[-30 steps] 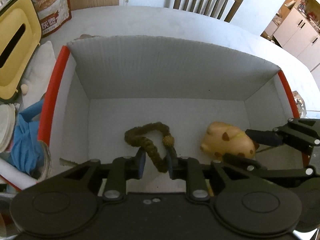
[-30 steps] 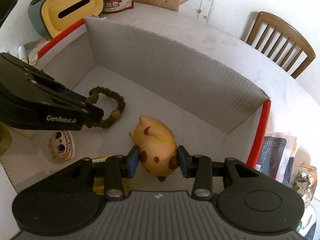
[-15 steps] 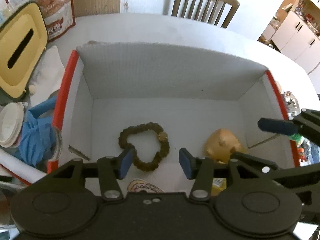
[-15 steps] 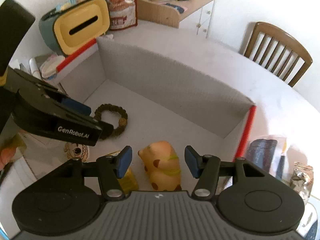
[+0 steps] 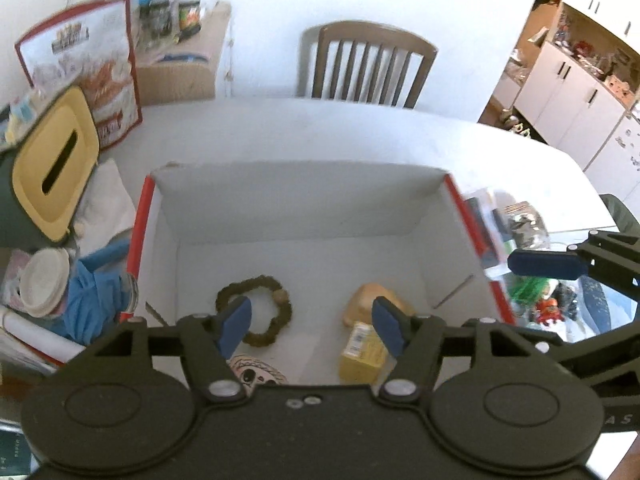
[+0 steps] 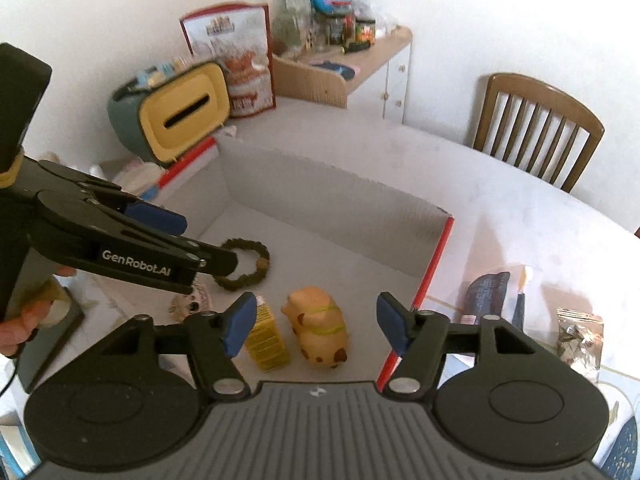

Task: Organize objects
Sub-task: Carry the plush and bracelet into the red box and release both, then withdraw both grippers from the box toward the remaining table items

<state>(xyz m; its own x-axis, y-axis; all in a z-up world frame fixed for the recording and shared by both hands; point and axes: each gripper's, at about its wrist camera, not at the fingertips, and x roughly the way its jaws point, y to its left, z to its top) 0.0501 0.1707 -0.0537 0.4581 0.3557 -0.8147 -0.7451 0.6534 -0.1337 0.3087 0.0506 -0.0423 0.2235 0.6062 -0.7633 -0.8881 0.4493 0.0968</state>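
On the far left of the white surface [image 5: 360, 128] we see a yellow-fronted tissue box [image 5: 54, 162], a printed snack bag [image 5: 92, 76] behind it, and a blue cloth [image 5: 94, 292] with a white lid [image 5: 44, 282] just beside the box's left wall. The white cardboard box [image 5: 304, 204] with red side edges sits open in the middle of the surface. On its floor, toward the left, lies the brown bead bracelet [image 5: 256, 310] in a loose ring, and a small round face-printed piece [image 5: 256, 370] shows just below it at the near edge. Our left claw [image 5: 310, 324] hangs above the box floor with its blue pads apart and still widening, nothing pressed between them; the bracelet lies under the left pad, clear of it. Further right on the box floor we find the yellow carton [image 6: 266, 340], and just beside it the orange spotted pig toy [image 6: 318, 328], lying free on its own. Our right claw [image 6: 316, 324] hovers over the pig with its jaws apart and opening, the toy below the gap but touched by neither pad. To the right of the box, packets [image 6: 580, 334] rest on the surface, and a wooden chair [image 6: 536, 128] stands at the far side.
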